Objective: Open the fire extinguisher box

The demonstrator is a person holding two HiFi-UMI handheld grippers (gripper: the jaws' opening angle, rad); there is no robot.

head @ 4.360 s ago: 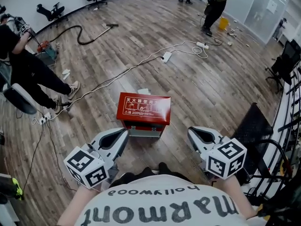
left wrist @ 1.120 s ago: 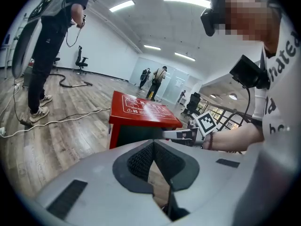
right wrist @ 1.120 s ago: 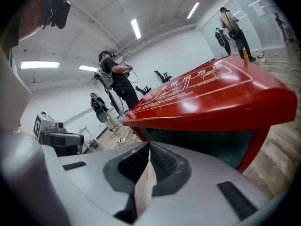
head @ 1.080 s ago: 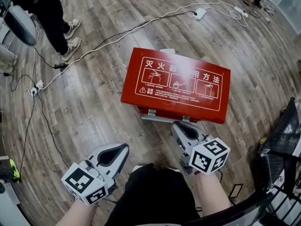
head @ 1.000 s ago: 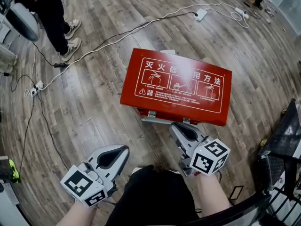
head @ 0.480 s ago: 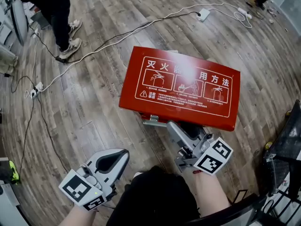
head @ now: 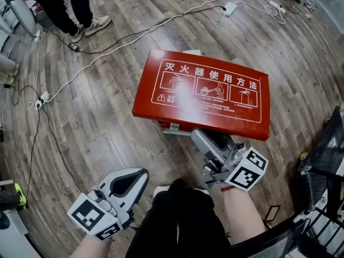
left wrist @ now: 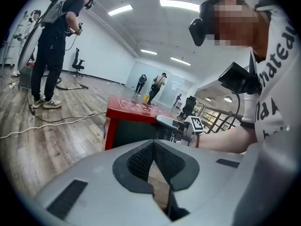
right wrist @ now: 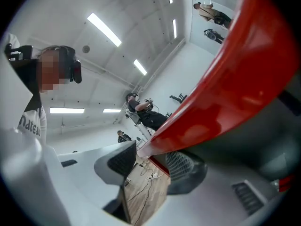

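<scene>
I count one red fire extinguisher box (head: 204,93), standing on the wood floor (head: 107,128) just ahead of my knees, white-printed lid up. There are two grippers, each with one marker cube. One white cable (head: 161,18) crosses the boards beyond the box to one power strip (head: 229,8). The right gripper (head: 209,141) reaches forward and to the left from my bare forearm, with its nose tucked under the front edge of the lid. In the right gripper view its tongs are spread and the red lid edge (right wrist: 225,84) runs across just above and between the pads, which do not press on it. The left gripper (head: 141,174) hangs low beside my left knee, well apart from the box and pointing toward it, its tongs pressed together at the tips on nothing.
</scene>
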